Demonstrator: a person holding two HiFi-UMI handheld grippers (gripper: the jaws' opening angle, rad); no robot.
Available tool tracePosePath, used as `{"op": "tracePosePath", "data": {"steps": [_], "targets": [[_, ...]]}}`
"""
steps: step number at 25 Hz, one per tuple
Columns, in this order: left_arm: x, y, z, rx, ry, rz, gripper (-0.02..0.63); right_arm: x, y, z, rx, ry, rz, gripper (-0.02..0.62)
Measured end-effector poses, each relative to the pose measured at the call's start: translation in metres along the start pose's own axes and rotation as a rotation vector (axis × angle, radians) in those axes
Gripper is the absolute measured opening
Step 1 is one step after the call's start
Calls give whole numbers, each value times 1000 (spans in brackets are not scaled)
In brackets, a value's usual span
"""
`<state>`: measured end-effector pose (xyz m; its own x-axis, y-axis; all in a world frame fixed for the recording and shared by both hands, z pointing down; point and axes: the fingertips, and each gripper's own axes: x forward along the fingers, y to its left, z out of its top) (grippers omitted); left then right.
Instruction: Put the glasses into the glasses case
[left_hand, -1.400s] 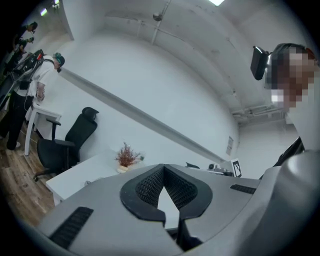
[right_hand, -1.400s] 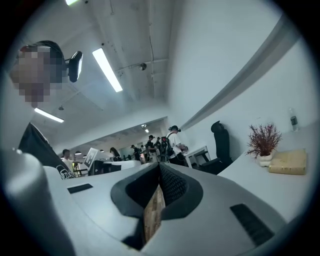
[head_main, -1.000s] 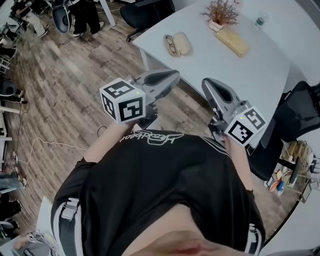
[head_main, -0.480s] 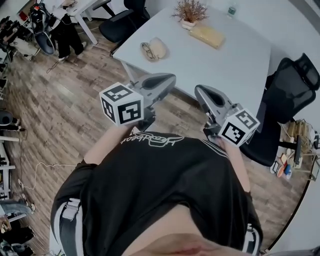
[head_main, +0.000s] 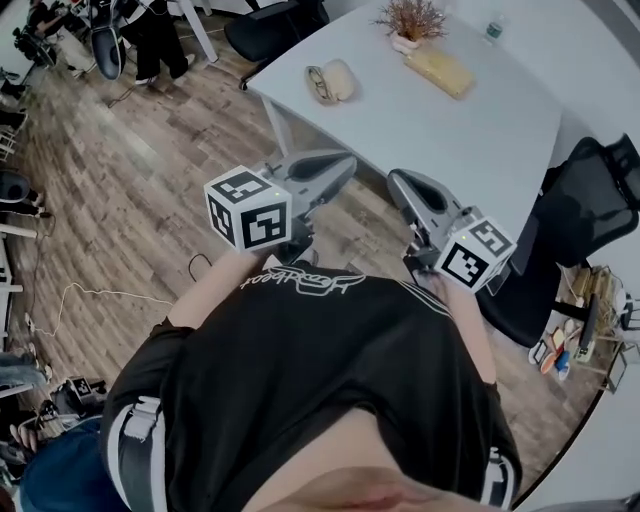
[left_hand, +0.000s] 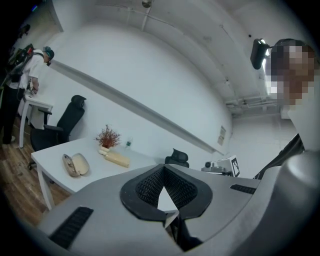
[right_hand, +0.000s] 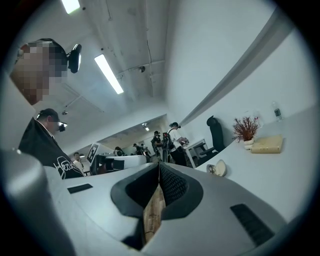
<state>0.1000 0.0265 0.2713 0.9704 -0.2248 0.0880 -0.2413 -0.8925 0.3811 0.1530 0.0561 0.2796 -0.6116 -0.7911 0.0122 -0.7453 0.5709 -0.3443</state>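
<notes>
The glasses (head_main: 317, 84) lie on the white table (head_main: 470, 130) near its far left corner, touching an open beige glasses case (head_main: 340, 80). Whether they rest in one half of it I cannot tell. Both show small in the left gripper view, glasses (left_hand: 68, 165) and case (left_hand: 80, 163), and in the right gripper view as the case (right_hand: 220, 168). My left gripper (head_main: 340, 165) and right gripper (head_main: 398, 183) are held in front of my chest, short of the table's near edge, both shut and empty. Their jaws meet in the left gripper (left_hand: 164, 169) and right gripper (right_hand: 159, 165) views.
On the table's far end stand a dried plant in a pot (head_main: 412, 22), a yellowish flat box (head_main: 441, 72) and a small bottle (head_main: 491, 31). A black office chair (head_main: 590, 200) is at the right, another chair (head_main: 272, 22) beyond the table. People stand at the far left.
The head view has shifted a little, so the table sits slightly differently in the picture. Both grippers stay shut at chest height, and the glasses and case have not moved.
</notes>
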Motion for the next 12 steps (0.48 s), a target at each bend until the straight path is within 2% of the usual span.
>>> {"op": "tracePosePath", "data": {"steps": [12], "targets": [[-26,-35,-35,-27,-32,88,6,-22,31,-32,19,55,89,11]]}}
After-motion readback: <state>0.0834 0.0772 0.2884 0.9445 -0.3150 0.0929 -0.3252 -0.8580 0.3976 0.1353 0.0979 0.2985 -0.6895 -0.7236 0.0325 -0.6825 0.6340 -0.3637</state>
